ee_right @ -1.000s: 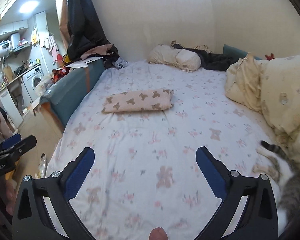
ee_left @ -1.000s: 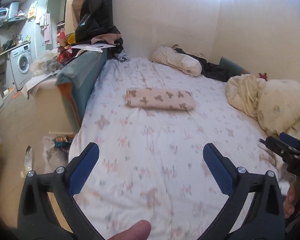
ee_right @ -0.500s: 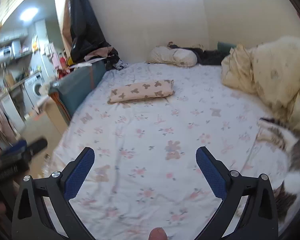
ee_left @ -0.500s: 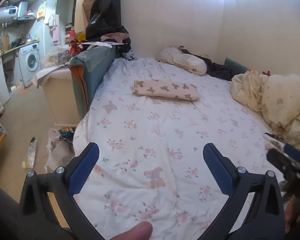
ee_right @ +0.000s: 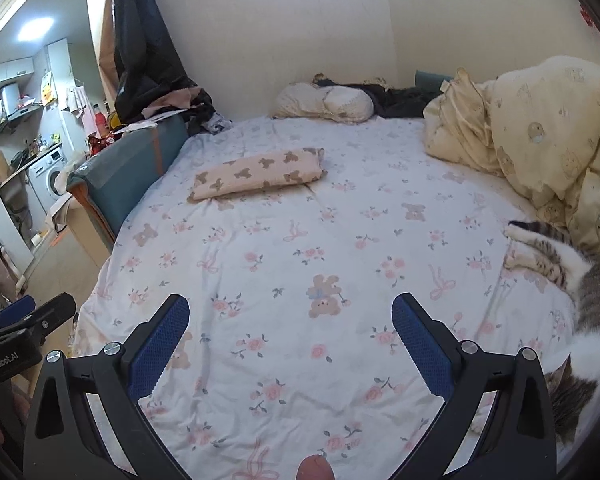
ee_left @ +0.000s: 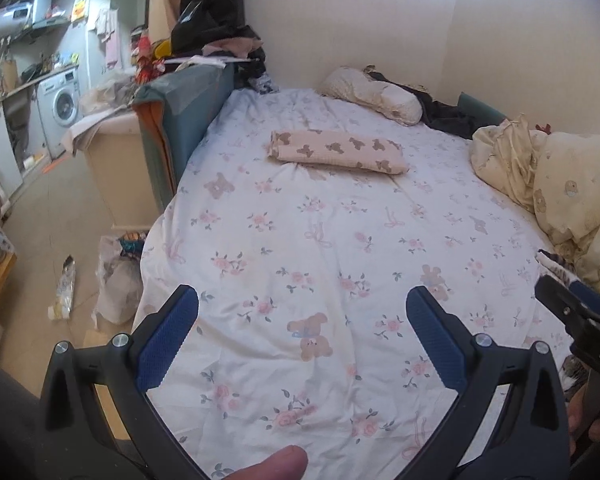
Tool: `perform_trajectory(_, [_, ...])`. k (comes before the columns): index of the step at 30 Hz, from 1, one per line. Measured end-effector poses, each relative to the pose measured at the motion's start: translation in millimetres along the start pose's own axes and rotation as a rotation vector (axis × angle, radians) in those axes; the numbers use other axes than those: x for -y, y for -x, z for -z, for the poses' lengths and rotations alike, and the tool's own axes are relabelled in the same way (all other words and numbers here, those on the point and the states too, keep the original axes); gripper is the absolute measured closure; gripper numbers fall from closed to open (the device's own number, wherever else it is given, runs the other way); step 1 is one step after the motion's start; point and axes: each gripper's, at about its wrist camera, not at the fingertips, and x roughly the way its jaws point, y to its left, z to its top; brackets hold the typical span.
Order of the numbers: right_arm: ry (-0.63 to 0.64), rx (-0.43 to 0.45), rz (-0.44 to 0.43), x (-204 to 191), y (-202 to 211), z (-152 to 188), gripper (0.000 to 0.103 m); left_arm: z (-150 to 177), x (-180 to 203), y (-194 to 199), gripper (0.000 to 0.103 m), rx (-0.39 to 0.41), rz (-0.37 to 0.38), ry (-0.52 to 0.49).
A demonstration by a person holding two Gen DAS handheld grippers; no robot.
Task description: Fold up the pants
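Observation:
The pants lie folded into a neat oblong, pink-beige with brown bear prints, on the far half of the bed. My left gripper hangs open over the bed's near end, well short of the pants, with nothing between its blue pads. My right gripper is also open and empty, at the near end too. In the left wrist view the right gripper shows at the right edge. The left gripper shows at the left edge of the right wrist view.
A floral sheet covers the bed. A tabby cat lies at the right edge beside a heaped yellow duvet. Pillow and dark clothes sit at the head. A teal padded board, bags and a washing machine are left.
Both grippers have drawn back and lifted away from the bed, so the folded pants appear farther off. Jaws stayed open and empty throughout. The cat has come more into the right wrist view.

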Motion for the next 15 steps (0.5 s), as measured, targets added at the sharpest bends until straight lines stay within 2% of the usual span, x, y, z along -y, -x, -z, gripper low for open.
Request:
perform_trajectory(4, [0.019,0.01,-0.001,-2.0,1.9,0.1,0.0,-0.3,-2.7,-2.1,0.001,-0.01,0.013,0.025])
perform_trajectory(15, [0.042,0.0,-0.005,-8.9,-1.7,3.1,0.0,0.5,2.1,2.2,0.001,0.014,0.015,0.003])
